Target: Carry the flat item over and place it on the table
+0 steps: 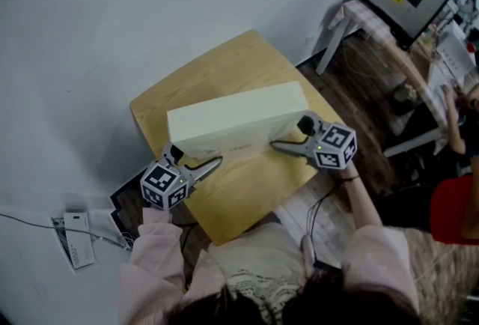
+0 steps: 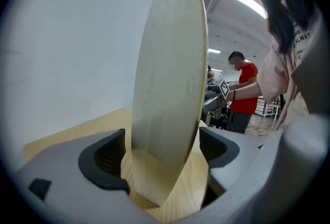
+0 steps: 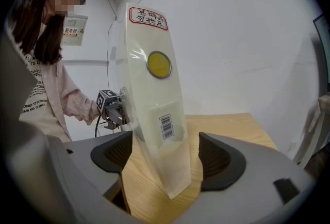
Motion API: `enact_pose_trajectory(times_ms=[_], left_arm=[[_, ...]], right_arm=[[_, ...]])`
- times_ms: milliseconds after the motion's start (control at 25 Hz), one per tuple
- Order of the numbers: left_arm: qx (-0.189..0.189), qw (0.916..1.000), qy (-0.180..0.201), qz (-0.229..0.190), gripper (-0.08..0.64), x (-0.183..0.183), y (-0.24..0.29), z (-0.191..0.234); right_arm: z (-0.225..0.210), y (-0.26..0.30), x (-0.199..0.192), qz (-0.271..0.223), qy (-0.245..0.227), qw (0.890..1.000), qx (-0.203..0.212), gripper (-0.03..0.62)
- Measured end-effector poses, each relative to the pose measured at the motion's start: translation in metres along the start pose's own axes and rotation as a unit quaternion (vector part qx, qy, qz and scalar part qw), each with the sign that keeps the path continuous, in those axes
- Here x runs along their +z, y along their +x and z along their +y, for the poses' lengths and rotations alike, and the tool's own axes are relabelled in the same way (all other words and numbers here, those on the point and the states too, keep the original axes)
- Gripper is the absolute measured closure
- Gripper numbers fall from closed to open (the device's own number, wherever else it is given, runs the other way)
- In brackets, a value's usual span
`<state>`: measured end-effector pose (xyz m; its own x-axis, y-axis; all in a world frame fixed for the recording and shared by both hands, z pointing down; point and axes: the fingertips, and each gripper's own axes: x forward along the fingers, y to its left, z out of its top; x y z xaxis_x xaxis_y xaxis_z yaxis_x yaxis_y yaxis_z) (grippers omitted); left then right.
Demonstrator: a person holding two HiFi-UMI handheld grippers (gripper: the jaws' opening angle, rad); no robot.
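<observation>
Pale flat item [image 1: 238, 120] in clear sleeve, upright on table [image 1: 247, 192], left hand-held gripper [image 1: 213, 164], right hand-held gripper [image 1: 277, 144], jaws spread round it

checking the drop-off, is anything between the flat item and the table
Nothing visible. The flat item appears to stand on edge on the bare wooden table, its ends inside the open left tool and right tool.
</observation>
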<state>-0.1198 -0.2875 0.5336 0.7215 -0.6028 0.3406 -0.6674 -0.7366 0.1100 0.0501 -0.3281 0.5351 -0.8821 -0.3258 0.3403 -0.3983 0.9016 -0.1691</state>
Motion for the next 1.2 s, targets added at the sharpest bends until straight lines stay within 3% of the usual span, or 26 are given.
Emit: enact_pose_trajectory(times_ms=[440,560,680,960,1120,1200], left_arm=[[0.018,0.9997,-0.013,-0.007,0.106,-0.005,-0.012,0.001],[0.032,0.9994,-0.012,-0.01,0.109,-0.007,-0.021,0.001],[0.05,0.9985,-0.015,-0.014,0.158,-0.009,-0.031,0.002],[0.104,0.9932,-0.042,-0.032,0.244,-0.009,-0.052,0.003],[0.119,0.9911,-0.051,-0.032,0.278,-0.011,-0.059,-0.007],[0.123,0.9909,-0.049,-0.026,0.31,-0.012,-0.061,-0.014]], right_arm=[[0.002,-0.007,-0.006,-0.003,0.012,1.0,-0.012,0.176],[0.001,-0.015,-0.007,-0.014,0.016,1.0,-0.019,0.204],[0.002,-0.021,-0.006,-0.023,0.025,0.999,-0.029,0.221],[0.003,-0.039,-0.003,-0.044,0.028,0.998,-0.046,0.336],[0.008,-0.042,-0.005,-0.049,0.029,0.998,-0.041,0.441],[0.012,-0.043,-0.006,-0.052,0.027,0.998,-0.036,0.443]])
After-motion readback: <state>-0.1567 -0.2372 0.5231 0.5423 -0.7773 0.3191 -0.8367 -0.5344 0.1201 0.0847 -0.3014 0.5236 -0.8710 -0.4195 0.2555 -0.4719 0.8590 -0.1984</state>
